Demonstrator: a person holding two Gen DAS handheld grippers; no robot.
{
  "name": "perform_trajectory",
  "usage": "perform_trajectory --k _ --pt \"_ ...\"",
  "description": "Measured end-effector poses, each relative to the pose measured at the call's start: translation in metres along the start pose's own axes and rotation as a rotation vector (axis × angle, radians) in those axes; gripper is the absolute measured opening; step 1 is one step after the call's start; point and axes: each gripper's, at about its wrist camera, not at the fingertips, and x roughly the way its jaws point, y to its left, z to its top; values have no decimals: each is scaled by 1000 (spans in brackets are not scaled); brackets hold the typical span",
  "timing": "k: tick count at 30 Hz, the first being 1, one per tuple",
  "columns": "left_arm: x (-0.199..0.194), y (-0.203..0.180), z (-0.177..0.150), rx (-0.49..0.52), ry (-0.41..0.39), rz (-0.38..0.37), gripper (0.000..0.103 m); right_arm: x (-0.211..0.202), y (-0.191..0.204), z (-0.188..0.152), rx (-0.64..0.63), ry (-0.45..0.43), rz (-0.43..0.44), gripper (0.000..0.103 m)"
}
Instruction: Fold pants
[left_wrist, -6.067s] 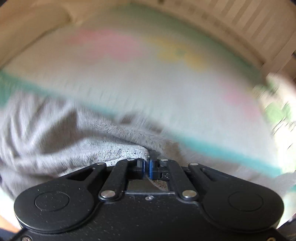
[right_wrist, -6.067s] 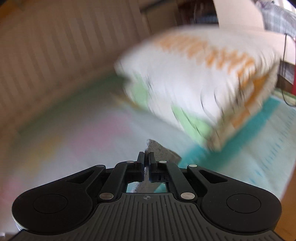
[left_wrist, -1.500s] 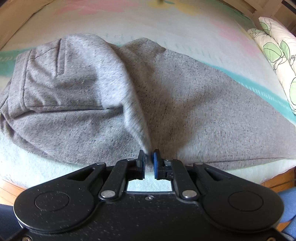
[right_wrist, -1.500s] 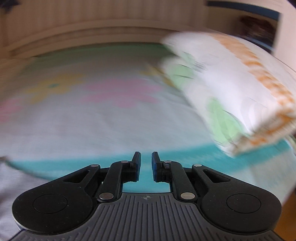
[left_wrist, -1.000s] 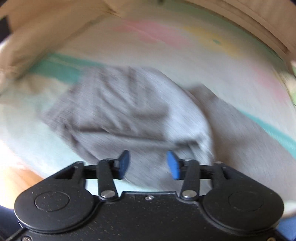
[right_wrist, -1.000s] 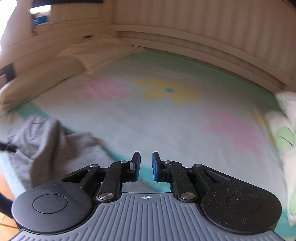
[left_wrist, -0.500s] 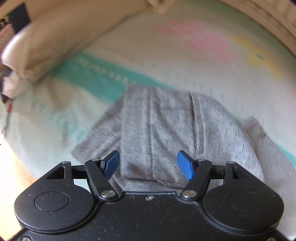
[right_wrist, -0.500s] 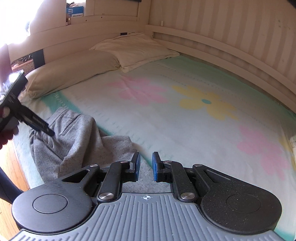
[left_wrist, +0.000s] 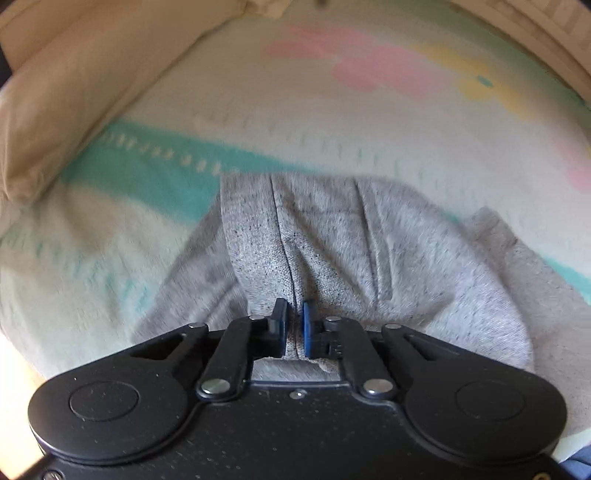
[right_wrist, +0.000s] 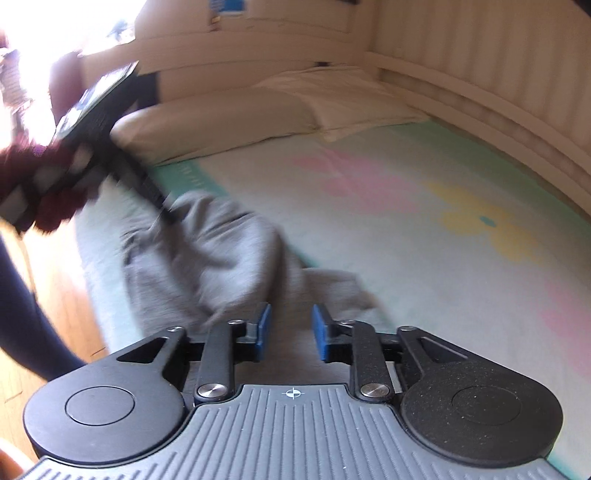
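The left gripper (left_wrist: 294, 325), wide open before, is now pinching the gray pants (left_wrist: 332, 236). The right gripper (right_wrist: 290, 332) is spreading wider, holding nothing.

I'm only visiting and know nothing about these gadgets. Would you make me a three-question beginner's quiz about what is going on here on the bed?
1. True or false: the left hand-held gripper is shut on the grey pants.
2. The right hand-held gripper is: A) open over the pants, B) shut on a pillow, C) holding a sock.
3. Fill in: the pants lie on a sheet printed with pink and yellow ____.

Key
1. True: its fingers are nearly together with a fold of grey cloth between them.
2. A: its fingers stand apart with nothing gripped.
3. Flowers.
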Motion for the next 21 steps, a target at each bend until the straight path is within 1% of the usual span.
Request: perform_trajectory --k 3,5,7,10,12,15,18,20,21 --pt "-18 9 7 19 -69 3 10 18 23 -5 -47 44 32 26" --pt "-24 20 12 14 -104 17 10 29 37 -9 -81 67 33 27" --pt "-28 32 17 -23 -109 14 10 39 49 -12 -121 79 35 27" --pt "-33 43 19 -84 -108 -16 10 48 68 -15 -176 65 19 30" --pt "-36 45 20 -97 -117 -24 10 54 75 -16 -204 47 -3 32" --pt "-44 43 19 -84 -141 -32 10 66 91 -20 -268 31 -48 32" --pt "-51 38 22 -61 -167 -28 10 77 109 -29 -381 23 -88 33" --pt "-57 35 24 -53 -193 -29 10 85 121 -35 -468 29 -145 34" --pt "-60 33 26 -51 -208 -27 7 89 125 -38 -506 29 -166 34"
